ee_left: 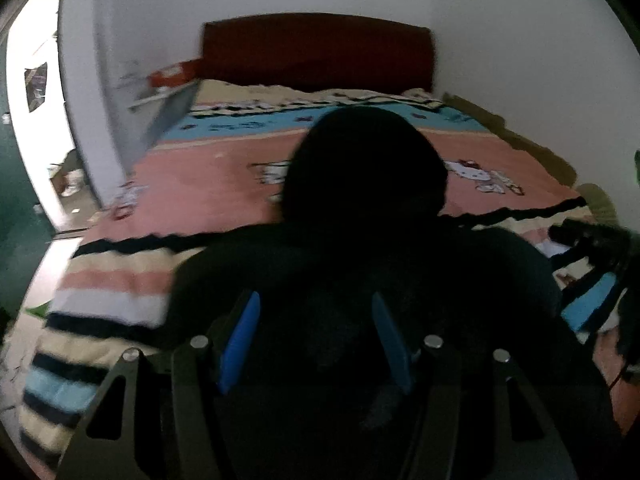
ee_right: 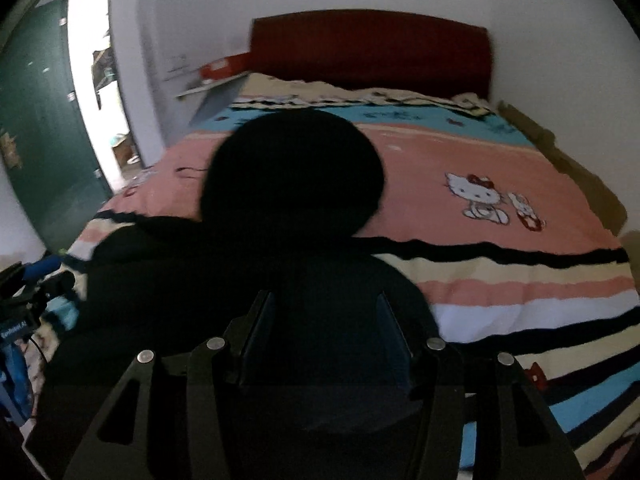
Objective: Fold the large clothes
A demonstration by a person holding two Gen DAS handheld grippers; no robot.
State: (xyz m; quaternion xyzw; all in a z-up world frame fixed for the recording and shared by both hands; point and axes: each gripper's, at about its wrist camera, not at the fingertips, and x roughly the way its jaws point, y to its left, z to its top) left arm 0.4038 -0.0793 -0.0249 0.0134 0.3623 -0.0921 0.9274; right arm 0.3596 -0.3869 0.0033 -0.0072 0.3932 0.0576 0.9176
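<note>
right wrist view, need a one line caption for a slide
Right gripper open over a black hooded garment spread on a striped cartoon-cat bedspread.

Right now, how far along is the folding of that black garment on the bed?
Partly done: the black garment lies on the striped bedspread, its hood spread flat. In hand: nothing; the left gripper and right gripper are open. Left: the folds themselves.

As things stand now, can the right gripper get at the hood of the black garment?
Probably yes: the hood lies flat on the bedspread straight ahead of the right gripper, nothing between, jaws apart.
</note>
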